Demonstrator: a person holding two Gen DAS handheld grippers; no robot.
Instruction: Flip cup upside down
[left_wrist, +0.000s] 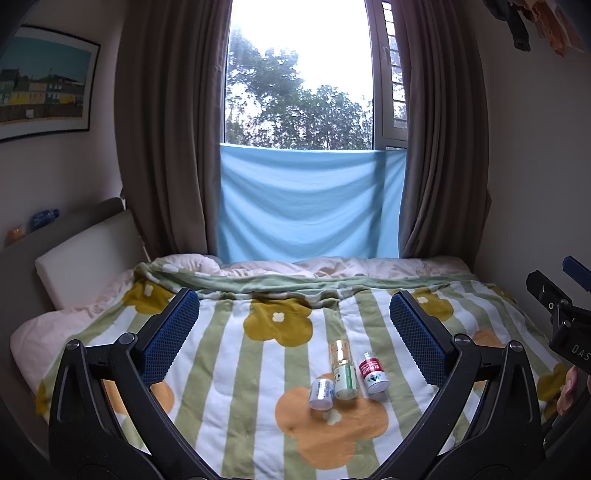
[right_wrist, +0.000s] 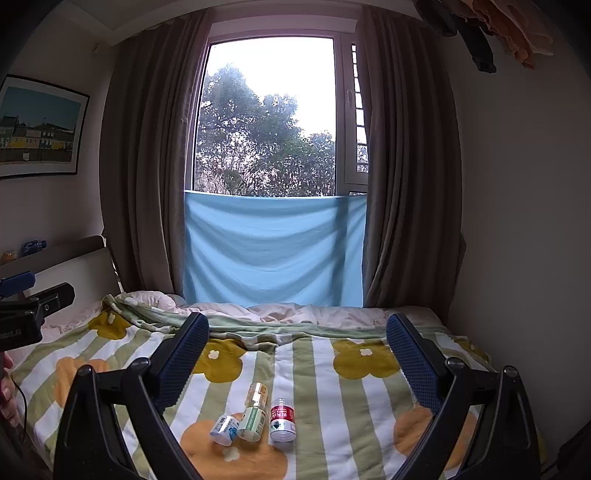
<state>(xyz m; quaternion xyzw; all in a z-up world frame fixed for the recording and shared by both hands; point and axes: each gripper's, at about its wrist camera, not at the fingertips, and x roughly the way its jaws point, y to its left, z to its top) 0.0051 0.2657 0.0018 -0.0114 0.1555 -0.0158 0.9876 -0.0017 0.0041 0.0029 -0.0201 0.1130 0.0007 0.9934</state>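
Three small bottles lie on their sides on the flowered, striped blanket: a white and blue one (left_wrist: 321, 393) (right_wrist: 224, 429), a green-labelled one with a gold cap (left_wrist: 343, 373) (right_wrist: 254, 415), and a red-labelled one (left_wrist: 372, 372) (right_wrist: 282, 420). No cup shows in either view. My left gripper (left_wrist: 295, 314) is open and empty, held above the bed behind the bottles. My right gripper (right_wrist: 297, 338) is open and empty too, also above the bed. The right gripper's body (left_wrist: 561, 314) shows at the left view's right edge; the left one's body (right_wrist: 26, 314) at the right view's left edge.
The bed (left_wrist: 229, 369) fills the foreground, with a rumpled duvet (left_wrist: 295, 269) at its far side. A white headboard (left_wrist: 85, 258) and shelf with a blue bottle (left_wrist: 43, 218) stand left. Brown curtains (left_wrist: 166, 129), a blue cloth (left_wrist: 310, 203) and a window lie ahead. A wall is on the right.
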